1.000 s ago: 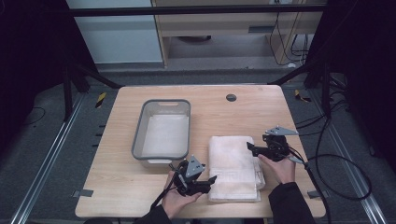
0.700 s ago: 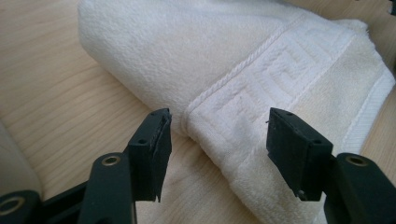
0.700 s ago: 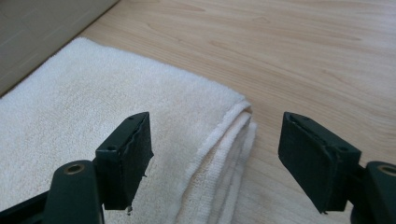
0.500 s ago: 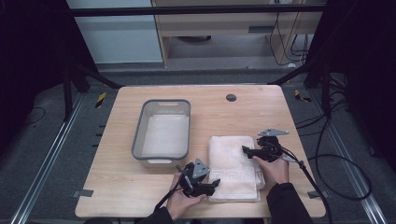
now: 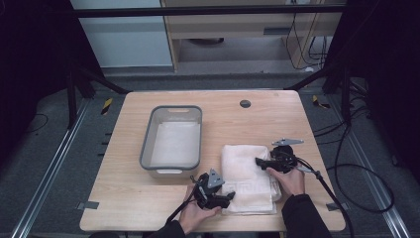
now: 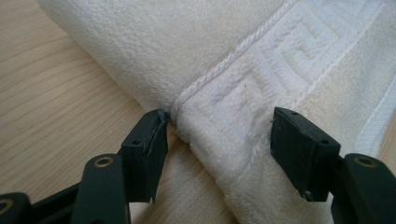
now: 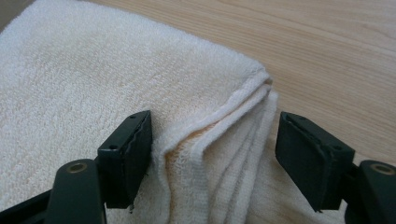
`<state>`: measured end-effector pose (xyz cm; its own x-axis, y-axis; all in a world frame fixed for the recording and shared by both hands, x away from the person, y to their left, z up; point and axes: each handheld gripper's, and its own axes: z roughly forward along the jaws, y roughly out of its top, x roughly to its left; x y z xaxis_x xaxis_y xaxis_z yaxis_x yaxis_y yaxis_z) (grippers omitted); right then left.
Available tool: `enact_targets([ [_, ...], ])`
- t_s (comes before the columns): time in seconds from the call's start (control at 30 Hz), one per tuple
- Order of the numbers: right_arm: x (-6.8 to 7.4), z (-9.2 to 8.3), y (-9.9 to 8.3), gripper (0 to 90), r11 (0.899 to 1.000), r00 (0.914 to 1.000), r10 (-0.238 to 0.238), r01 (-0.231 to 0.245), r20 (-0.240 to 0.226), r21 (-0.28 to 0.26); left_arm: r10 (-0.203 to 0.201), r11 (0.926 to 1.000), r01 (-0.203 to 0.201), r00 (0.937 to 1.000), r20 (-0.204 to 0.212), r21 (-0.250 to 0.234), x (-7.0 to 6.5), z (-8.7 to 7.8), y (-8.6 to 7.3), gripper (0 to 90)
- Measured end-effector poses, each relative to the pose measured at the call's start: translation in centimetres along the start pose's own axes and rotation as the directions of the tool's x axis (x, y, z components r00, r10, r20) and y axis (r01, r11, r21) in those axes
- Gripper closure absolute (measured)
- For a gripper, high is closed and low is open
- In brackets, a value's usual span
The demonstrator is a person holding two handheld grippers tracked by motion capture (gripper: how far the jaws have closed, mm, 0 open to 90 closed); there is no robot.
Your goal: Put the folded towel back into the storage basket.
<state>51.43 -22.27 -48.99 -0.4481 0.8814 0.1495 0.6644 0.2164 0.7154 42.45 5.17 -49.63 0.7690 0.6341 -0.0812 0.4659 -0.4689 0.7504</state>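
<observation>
A folded cream towel (image 5: 245,171) lies on the wooden table (image 5: 143,208), near its front edge. My left gripper (image 5: 229,195) is low at the towel's front left corner. In the left gripper view that patterned corner (image 6: 243,93) sits between the jaws of the left gripper (image 6: 217,149), which have just been opening; one fingertip (image 6: 149,140) touches the fold. My right gripper (image 5: 258,161) reaches over the towel's right edge. Its jaws straddle the layered folded edge (image 7: 229,140) and have just been closing, without pressing on it.
A grey plastic basket (image 5: 171,108) with a white cloth (image 5: 174,144) inside stands left of the towel. A dark round grommet (image 5: 245,103) sits near the table's far edge. Cables (image 5: 341,198) trail off the right side. Bare wood lies right of the towel.
Both grippers have sunk toward the towel. The left one has shifted right onto the front left corner, the right one slightly left over the right edge.
</observation>
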Motion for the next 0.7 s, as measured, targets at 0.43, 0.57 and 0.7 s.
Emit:
enact_targets([
  [0.43,-0.52,0.46,-0.17,42.1,0.996,0.9918,0.089,-0.085,-0.092,0.041,-0.049,0.9985,0.047,0.9967,0.065,0.026,0.58,0.61,0.09,42.7],
  [0.57,-0.49,0.42,-0.13,49.5,0.994,0.9878,0.102,-0.097,-0.118,0.050,-0.061,0.9978,0.059,0.9945,0.085,0.031,0.67,0.66,0.11,47.6],
  [0.7,-0.44,0.38,-0.07,58.7,0.991,0.9801,0.129,-0.121,-0.151,0.061,-0.094,0.9951,0.090,0.9879,0.123,0.041,0.74,0.66,0.16,55.6],
])
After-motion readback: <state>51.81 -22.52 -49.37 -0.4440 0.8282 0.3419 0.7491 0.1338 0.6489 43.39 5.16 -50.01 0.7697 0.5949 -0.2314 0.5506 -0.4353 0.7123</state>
